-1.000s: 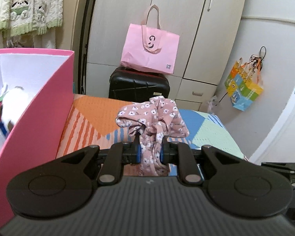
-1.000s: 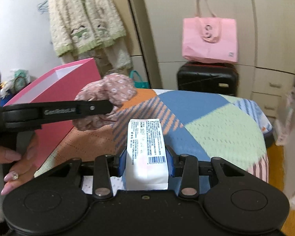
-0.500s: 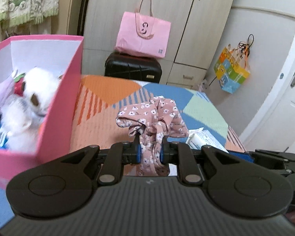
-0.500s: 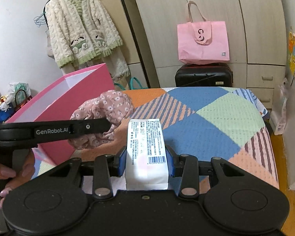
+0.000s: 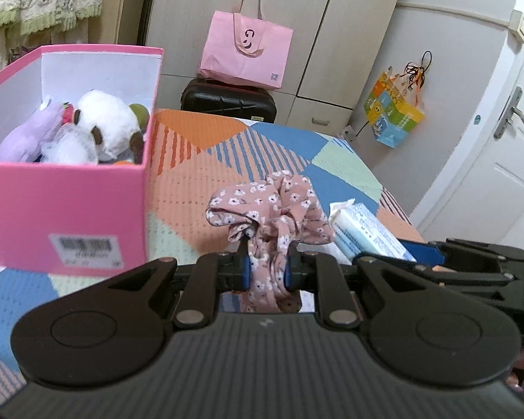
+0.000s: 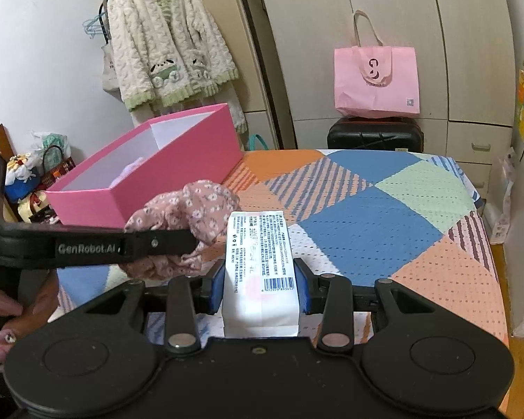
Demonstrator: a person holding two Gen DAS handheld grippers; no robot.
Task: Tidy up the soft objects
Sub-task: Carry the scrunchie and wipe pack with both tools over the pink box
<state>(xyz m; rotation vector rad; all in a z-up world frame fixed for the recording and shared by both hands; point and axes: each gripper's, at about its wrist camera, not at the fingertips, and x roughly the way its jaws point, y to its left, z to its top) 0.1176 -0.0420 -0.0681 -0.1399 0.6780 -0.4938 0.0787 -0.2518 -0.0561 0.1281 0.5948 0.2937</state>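
Observation:
My left gripper [image 5: 267,267] is shut on a pink floral cloth [image 5: 274,206] and holds it above the patchwork bedspread [image 5: 192,174]; the cloth also shows in the right wrist view [image 6: 188,209]. My right gripper [image 6: 260,281] is shut on a white tissue pack [image 6: 258,255] with a printed label; the pack also shows in the left wrist view [image 5: 363,230]. An open pink box [image 5: 63,202] stands to the left, holding a white plush [image 5: 108,129] and a purple plush [image 5: 28,136]. The box also shows in the right wrist view [image 6: 150,171].
A pink tote bag [image 6: 375,80] sits on a black suitcase [image 6: 373,136] by the wardrobe beyond the bed. A fluffy cardigan [image 6: 167,45] hangs at the back left. A colourful bag [image 5: 394,115] hangs on the right wall near a white door [image 5: 499,160].
Both grippers pulled back and rose, still holding the cloth and the pack. The pink box now sits farther off to the left and its plush contents show.

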